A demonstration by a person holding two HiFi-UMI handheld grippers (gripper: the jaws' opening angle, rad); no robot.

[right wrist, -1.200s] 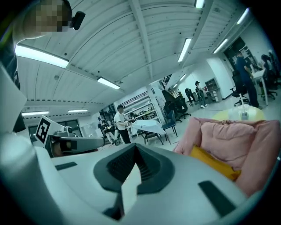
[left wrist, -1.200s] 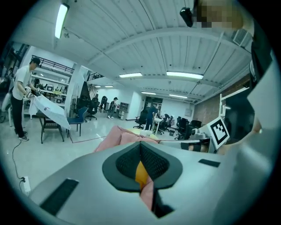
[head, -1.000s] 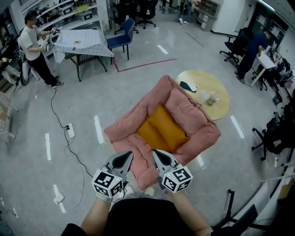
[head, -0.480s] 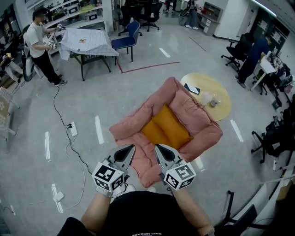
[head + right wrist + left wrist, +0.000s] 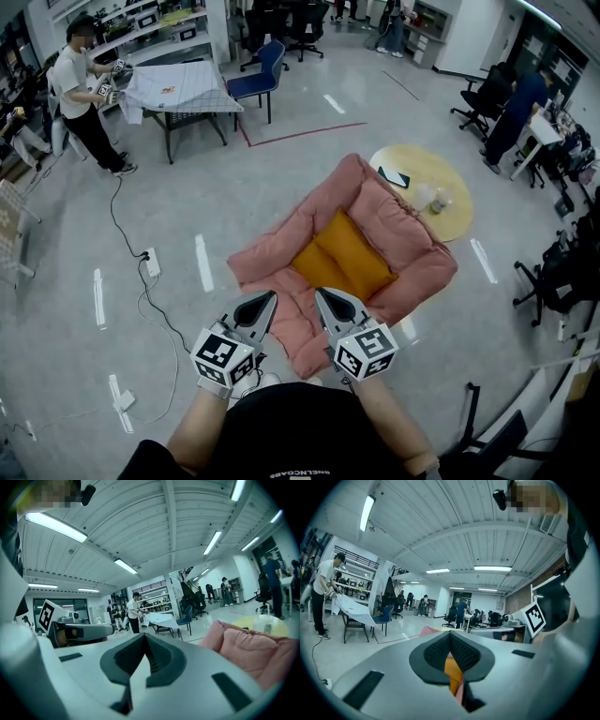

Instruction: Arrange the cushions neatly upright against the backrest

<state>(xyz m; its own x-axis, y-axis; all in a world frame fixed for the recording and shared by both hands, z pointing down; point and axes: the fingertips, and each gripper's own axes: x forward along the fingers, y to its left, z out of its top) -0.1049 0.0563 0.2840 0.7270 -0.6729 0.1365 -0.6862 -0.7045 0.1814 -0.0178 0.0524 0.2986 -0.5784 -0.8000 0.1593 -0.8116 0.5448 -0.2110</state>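
Head view looks down on a pink quilted floor sofa (image 5: 405, 234), whose raised backrest seems to be on the side toward the round yellow table (image 5: 417, 159). Two orange square fabric cushions (image 5: 342, 260) appear to lie flat on its seat, side by side, not stood against that backrest. The left gripper (image 5: 263, 301) and right gripper (image 5: 327, 300) hover at the sofa's near edge, each with jaws pressed together on nothing. I judge this the reach-in: the jaws must part, take a cushion's edge and tip it up.

No words, brands or numbers can be read anywhere; the only printed marks are black-and-white square code patterns on the cubes of the left gripper (image 5: 255, 309) and the right gripper (image 5: 334, 307).
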